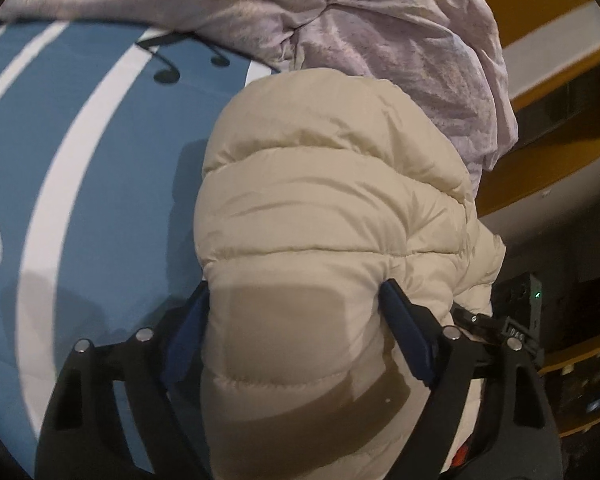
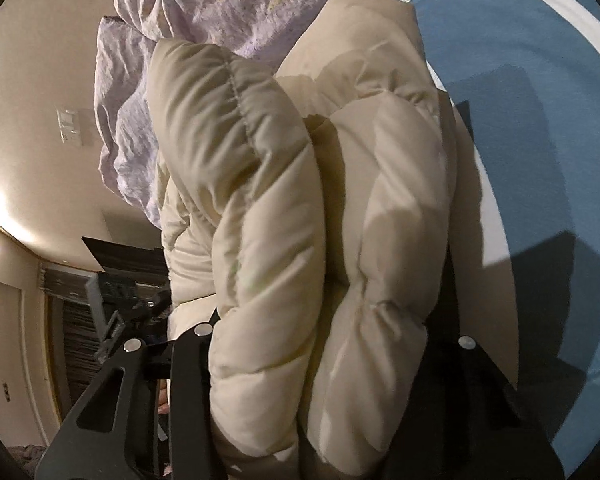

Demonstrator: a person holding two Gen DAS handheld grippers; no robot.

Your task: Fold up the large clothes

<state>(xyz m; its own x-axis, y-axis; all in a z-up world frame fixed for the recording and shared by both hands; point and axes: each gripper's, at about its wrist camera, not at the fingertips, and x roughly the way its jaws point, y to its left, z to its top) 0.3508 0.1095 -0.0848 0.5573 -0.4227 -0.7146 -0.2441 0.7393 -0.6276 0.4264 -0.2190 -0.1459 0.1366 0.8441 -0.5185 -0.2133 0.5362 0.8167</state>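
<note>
1. A cream quilted puffer jacket (image 1: pixel 332 216) fills the centre and lower half of the left wrist view, running from the middle of the frame down past the bottom edge.
2. The left gripper (image 1: pixel 296 320) straddles a padded roll of that jacket: one blue pad sits against the fabric at lower left, the other at lower right, and the jaws stand wide with the thick roll pinched between them.
3. The jacket lies on a blue sheet (image 1: pixel 112 168) with white stripes and a black music-note print, which takes up the left side of this view.
4. A crumpled lilac blanket (image 1: pixel 380 40) spans the top of the frame, touching the jacket's upper edge.
5. In the right wrist view the jacket (image 2: pixel 268 208) shows as two thick folds rising from the bottom centre.
6. The right gripper (image 2: pixel 320 360) has both folds bunched between its black fingers, jaws part closed on the padding.
7. The blue sheet (image 2: pixel 540 92) occupies the right side there, the lilac blanket (image 2: pixel 228 8) the upper left.
</note>
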